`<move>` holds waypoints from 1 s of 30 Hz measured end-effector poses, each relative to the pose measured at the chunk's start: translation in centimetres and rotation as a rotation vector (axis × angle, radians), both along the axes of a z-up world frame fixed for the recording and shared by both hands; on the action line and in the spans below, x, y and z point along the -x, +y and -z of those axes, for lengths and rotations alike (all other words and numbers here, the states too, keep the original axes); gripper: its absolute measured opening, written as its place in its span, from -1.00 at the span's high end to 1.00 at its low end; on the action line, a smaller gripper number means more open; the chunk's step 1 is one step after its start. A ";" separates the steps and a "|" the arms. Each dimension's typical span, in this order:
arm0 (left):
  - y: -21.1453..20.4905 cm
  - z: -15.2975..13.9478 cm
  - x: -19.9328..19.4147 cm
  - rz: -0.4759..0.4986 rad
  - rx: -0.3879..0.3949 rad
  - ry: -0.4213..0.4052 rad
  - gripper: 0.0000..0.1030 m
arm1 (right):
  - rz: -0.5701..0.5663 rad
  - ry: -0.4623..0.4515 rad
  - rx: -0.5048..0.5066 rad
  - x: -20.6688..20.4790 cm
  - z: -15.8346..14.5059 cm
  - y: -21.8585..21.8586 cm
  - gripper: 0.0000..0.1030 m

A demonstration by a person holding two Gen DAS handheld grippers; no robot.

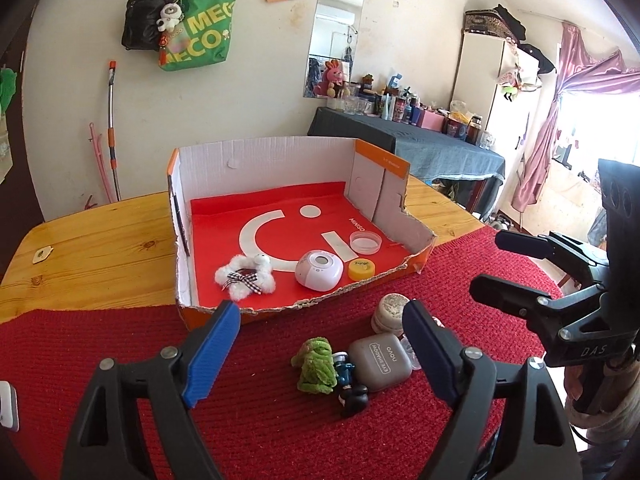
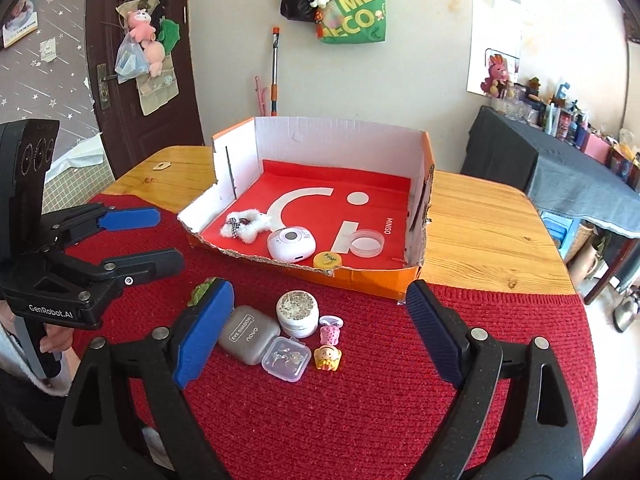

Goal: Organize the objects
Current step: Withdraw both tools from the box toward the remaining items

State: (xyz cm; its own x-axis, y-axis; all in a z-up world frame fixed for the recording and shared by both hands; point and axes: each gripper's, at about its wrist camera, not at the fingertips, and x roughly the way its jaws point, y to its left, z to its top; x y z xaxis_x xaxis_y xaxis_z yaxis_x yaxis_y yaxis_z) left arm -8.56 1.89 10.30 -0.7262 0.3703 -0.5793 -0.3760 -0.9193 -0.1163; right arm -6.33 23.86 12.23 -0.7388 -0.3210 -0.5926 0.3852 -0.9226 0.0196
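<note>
An open cardboard box (image 1: 272, 164) (image 2: 340, 136) with a red liner holds a white plush bear (image 1: 246, 278), a white round device (image 1: 319, 270), a yellow cap (image 1: 361, 269) and a clear lid (image 1: 366, 242). In front of it on the red cloth lie a green plush (image 1: 316, 366), a grey eye-shadow case (image 2: 248, 334), a round jar (image 2: 298, 314), a small clear box (image 2: 286, 358) and small figurines (image 2: 328, 358). My left gripper (image 1: 320, 310) and my right gripper (image 2: 320, 290) both hover open above this cluster, nothing between their blue pads.
The red knitted cloth (image 2: 360, 400) covers the near part of a wooden table (image 1: 100, 248). A dark-covered side table (image 1: 420, 140) crowded with bottles stands behind on the right. Bags hang on the wall, and a door (image 2: 132, 80) is at the left.
</note>
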 end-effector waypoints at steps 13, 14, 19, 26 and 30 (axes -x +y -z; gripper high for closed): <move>-0.6 3.1 -0.6 -0.075 -0.024 -0.008 -0.82 | 0.101 0.047 0.022 -0.4 3.0 0.7 -0.81; -0.6 3.3 -0.5 -0.076 -0.023 -0.018 -0.83 | 0.107 0.035 0.027 -0.2 3.3 0.9 -0.83; -0.5 4.7 0.0 -0.089 0.000 -0.054 -0.83 | 0.135 -0.024 0.033 0.6 5.1 1.5 -0.83; -0.7 5.9 1.1 -0.115 0.014 -0.119 -0.83 | 0.160 -0.068 0.019 1.4 6.5 2.0 -0.83; -0.8 6.1 1.5 -0.122 0.037 -0.144 -0.83 | 0.167 -0.108 -0.001 2.2 7.1 2.1 -0.83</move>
